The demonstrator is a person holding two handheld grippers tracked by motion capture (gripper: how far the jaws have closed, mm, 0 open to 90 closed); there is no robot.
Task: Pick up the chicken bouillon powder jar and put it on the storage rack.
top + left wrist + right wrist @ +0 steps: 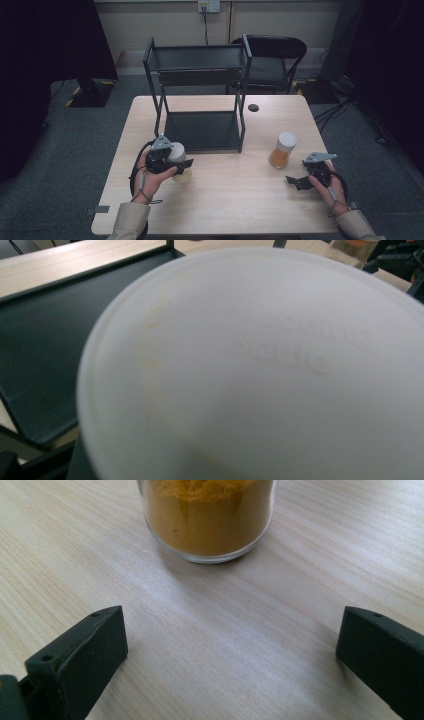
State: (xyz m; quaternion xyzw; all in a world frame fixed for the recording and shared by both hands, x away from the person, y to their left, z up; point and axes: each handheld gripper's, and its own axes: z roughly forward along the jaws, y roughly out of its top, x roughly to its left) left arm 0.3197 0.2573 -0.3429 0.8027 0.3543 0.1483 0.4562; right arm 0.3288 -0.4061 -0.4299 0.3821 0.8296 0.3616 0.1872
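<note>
Our left gripper (170, 162) clamped on a white-lidded jar (178, 159), second spice jar (207, 517) just ahead of our right gripper (230, 655), jaws wide apart

Grey carpet floor (60, 150), black chair (275, 55) behind the table (225, 200) (beige wall (165, 20) beyond).

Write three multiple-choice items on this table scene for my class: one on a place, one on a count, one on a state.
1. Where does the black shelf rack stand?
A. at the table's far middle
B. on the floor
C. at the near right corner

2. How many white-lidded jars are there?
A. one
B. two
C. four

3. How do the right hand-held gripper jaws stand?
A. clamped on a jar
B. wide apart, nothing between
C. shut together

Answers:
1 A, its feet rest on the table.
2 B, one jar in the left hand-held gripper, the spice jar standing at the right.
3 B, bare wood shows between them.
</note>
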